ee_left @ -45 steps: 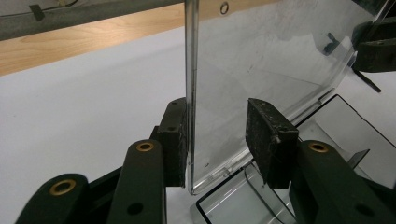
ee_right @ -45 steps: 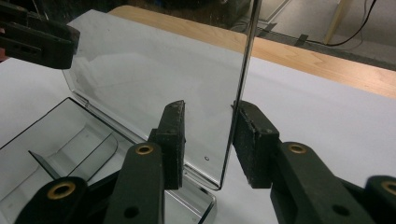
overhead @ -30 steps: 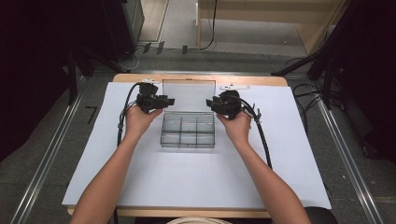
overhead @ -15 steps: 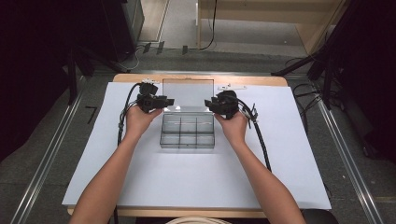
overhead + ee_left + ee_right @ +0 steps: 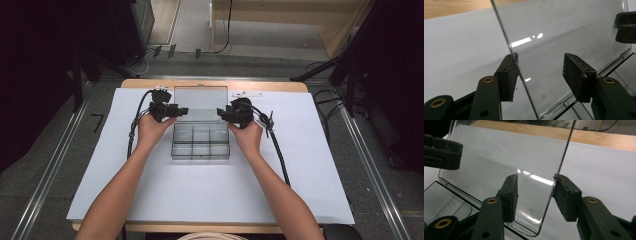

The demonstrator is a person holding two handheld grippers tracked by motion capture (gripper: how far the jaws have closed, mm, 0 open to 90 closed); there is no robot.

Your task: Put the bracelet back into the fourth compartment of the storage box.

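Note:
A clear plastic compartment box (image 5: 200, 145) sits mid-table with its lid (image 5: 200, 97) swung up and leaning back. My left gripper (image 5: 181, 110) is at the lid's left edge and my right gripper (image 5: 221, 113) at its right edge. In the left gripper view the lid (image 5: 564, 45) edge stands between the jaws of the left gripper (image 5: 541, 67); they have just been opening, one pad (image 5: 510, 75) close by it, the other well off. In the right gripper view the right gripper (image 5: 536, 185) has likewise been opening around the lid (image 5: 506, 157) edge, its pads not pressing.
White paper (image 5: 125, 175) covers the wooden table (image 5: 150, 83). Cables (image 5: 277, 150) trail from both grippers over the sheet. Each gripper view shows the other gripper beyond the lid: the right gripper (image 5: 625, 27), the left gripper (image 5: 441, 152). Dark stands and floor rails flank the table.
Both hands and the box keep their places, and the lid stays raised between the grippers.

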